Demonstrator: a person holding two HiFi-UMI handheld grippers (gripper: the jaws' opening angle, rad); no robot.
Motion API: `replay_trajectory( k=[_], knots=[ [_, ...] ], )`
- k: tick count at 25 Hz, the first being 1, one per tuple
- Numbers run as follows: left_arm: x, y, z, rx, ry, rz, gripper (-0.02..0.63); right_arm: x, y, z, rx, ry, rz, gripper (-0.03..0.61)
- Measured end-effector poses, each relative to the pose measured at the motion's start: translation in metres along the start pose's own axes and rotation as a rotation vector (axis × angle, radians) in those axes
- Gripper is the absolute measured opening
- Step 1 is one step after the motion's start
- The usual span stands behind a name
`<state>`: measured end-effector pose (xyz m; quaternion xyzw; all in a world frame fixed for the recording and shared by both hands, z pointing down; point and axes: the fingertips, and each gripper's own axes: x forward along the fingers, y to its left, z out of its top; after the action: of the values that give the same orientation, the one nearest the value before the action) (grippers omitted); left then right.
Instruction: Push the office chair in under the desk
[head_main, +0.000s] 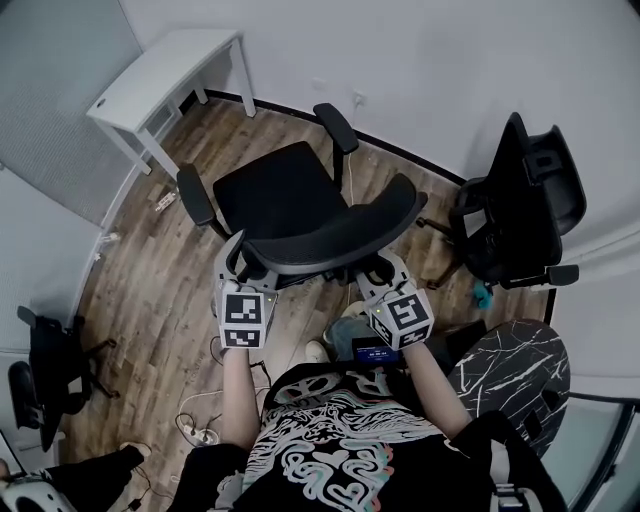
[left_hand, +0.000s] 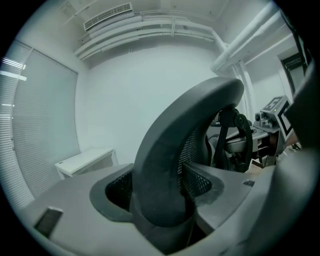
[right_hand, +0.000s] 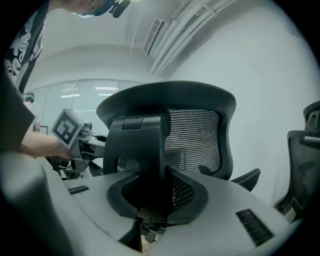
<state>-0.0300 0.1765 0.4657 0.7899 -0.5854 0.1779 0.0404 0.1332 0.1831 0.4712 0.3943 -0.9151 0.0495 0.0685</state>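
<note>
**A:** Head view first. Where is the chair?

**B:** The office chair (head_main: 290, 200) stands mid-frame on the wooden floor (head_main: 150, 290), with its backrest towards you. The white desk (head_main: 160, 75) is at 10 o'clock from it against the wall, well apart from it, so the chair is not under it. A second black chair (head_main: 525, 210) sits at 3 o'clock.

**A:** And my tongs?

**B:** Your left tongs (head_main: 238, 262) are at the backrest's 9 o'clock end. Your right tongs (head_main: 380, 275) are behind the backrest, towards its 3 o'clock end.

**A:** What about the left gripper view?

**B:** Your left tongs (left_hand: 160, 192) are closed on the office chair (left_hand: 170, 150). The curved rim of its backrest rises from between the jaws towards 1 o'clock, and mesh shows on both sides of it. The desk (left_hand: 85, 161) is at 9 o'clock, far behind.

**A:** And the right gripper view?

**B:** Your right tongs (right_hand: 156, 197) grip the office chair (right_hand: 195, 135) by the black spine behind its mesh back, which fills the gap between the jaws. The marker cube on your left gripper (right_hand: 67, 127) shows at 9 o'clock. The second chair (right_hand: 302, 165) is at 3 o'clock.
</note>
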Motion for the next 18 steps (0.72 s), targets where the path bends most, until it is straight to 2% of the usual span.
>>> replay_trajectory(
  k=[18],
  knots=[
    [-0.0002,0.0061,-0.0012,-0.020,0.013,-0.021,0.301,0.0046,0.0048,0.0029,-0.013,-0.004,-0.010,0.091]
  ],
)
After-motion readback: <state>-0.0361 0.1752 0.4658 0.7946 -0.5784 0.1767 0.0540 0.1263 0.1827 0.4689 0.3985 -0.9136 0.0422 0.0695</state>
